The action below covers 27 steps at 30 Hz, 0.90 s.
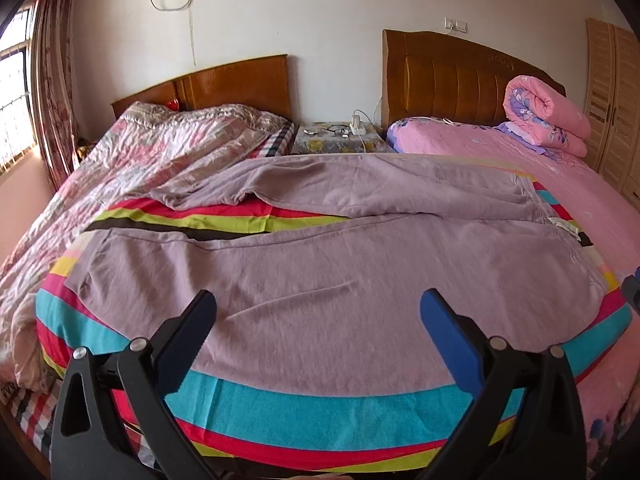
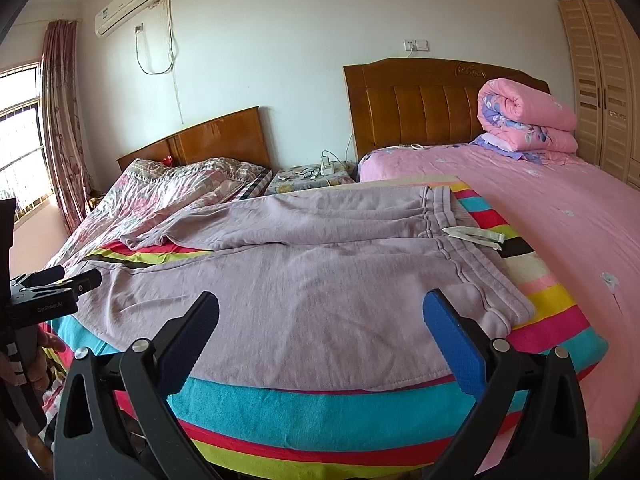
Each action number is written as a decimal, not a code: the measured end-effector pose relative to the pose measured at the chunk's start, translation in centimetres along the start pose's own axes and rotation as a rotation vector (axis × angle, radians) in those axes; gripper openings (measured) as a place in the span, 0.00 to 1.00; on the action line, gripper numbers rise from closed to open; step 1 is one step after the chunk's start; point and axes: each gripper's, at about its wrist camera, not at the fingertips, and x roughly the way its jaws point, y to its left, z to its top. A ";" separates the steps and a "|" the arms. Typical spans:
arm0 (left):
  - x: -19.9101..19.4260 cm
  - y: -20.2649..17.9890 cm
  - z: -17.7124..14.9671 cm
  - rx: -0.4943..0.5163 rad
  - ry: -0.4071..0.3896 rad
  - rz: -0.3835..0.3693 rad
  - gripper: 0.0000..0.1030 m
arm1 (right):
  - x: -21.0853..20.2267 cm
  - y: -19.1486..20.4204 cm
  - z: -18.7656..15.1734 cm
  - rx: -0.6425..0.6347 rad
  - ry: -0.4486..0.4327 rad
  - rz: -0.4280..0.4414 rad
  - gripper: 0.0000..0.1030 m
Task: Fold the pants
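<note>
Pants (image 2: pixel 288 280) lie flat — waistband right, legs running left.

Left gripper (image 1: pixel 318 312): fingers spread wide, nothing between them, pointing forward and slightly down. Seen also from the right wrist view at far left (image 2: pixel 76 280), side-on, with the person's hand (image 2: pixel 42 356) wrapped around its handle.

Right gripper (image 2: pixel 320 314): fingers likewise spread wide and empty, level with the left, the two held well apart.

Bedroom w/ two beds (image 2: pixel 560 208), window (image 2: pixel 20 140)
</note>
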 end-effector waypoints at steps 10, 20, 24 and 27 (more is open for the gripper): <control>8.3 3.2 4.0 -0.262 0.091 -0.236 0.99 | 16.1 -2.1 7.9 -0.151 0.254 0.130 0.96; 20.2 0.3 13.4 -0.143 0.232 -0.252 0.99 | 37.4 -0.6 17.0 -0.315 0.406 0.214 0.96; 25.1 0.1 16.0 -0.158 0.264 -0.271 0.99 | 45.4 1.0 17.9 -0.402 0.487 0.280 0.96; 28.0 -0.1 16.5 -0.177 0.291 -0.300 0.99 | 48.9 1.6 18.2 -0.436 0.518 0.337 0.96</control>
